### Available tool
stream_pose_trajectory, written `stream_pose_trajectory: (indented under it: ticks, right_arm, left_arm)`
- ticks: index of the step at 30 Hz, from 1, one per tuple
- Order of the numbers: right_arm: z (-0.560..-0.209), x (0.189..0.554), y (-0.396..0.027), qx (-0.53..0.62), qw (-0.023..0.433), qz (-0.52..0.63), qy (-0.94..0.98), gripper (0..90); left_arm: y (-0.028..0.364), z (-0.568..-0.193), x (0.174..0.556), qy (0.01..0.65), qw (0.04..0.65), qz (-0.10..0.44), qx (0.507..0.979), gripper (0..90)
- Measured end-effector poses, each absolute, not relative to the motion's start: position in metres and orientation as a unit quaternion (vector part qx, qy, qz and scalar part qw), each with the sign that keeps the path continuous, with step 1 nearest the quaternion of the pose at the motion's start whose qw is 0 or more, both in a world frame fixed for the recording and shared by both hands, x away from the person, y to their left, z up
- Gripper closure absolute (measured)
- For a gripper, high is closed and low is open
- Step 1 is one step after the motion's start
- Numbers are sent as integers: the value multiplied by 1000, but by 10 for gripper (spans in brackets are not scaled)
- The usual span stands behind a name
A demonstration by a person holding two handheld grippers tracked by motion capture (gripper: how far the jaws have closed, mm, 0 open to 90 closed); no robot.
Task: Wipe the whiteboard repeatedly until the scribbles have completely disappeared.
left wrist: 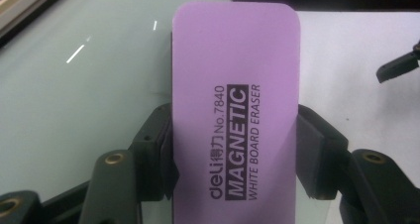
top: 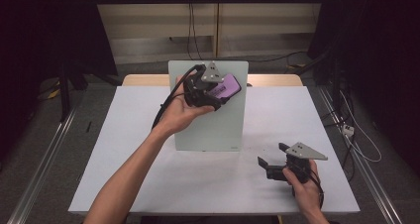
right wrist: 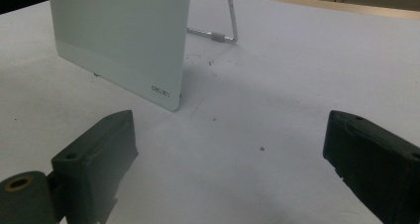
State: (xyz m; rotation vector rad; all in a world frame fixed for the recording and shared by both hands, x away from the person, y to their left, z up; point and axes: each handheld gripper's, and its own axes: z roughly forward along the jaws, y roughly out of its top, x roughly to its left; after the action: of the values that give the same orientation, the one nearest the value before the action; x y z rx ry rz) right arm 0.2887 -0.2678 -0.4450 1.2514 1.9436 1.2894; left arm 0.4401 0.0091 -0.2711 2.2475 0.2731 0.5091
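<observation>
The left claw [top: 220,96] was clamped on a purple eraser [top: 224,88], its two jaws pressing the eraser's long sides. In the left gripper view the eraser [left wrist: 235,110] stood up between the jaws, its printed face reading "MAGNETIC WHITE BOARD ERASER", with the pale board [left wrist: 89,85] behind it on the left. From the high view the eraser was held over the upper right part of the board [top: 210,127], which stood tilted at the far middle of the white tabletop [top: 124,149]; whether the eraser touched the board's surface I could not tell. The left hand [top: 181,112] gripped the tool from below, its cable trailing to the left.

The right claw [top: 273,156] was near the right front of the tabletop, jaws well apart with nothing between them, held by the right hand [top: 303,184]. In the right gripper view the open claw [right wrist: 228,149] pointed at bare tabletop, with the board's lower corner [right wrist: 163,92] just beyond and its metal stand [right wrist: 230,16] farther back.
</observation>
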Motion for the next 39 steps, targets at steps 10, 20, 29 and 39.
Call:
stream_pose_trajectory:
  ticks: [10,20,29,39]
  right_arm:
    - [-445,288,-269,457,247,473,712,63]
    - [-445,288,-268,458,244,473,712,62]
    - [-445,288,-268,457,244,473,712,63]
    - [-445,288,-268,458,244,473,712,62]
  left_arm:
    - [-6,-286,432,92,383,195,898,412]
    - [8,-269,440,114,414,205,879,411]
    - [26,-248,447,140,435,231,859,411]
    - [24,-249,445,137,427,242,860,412]
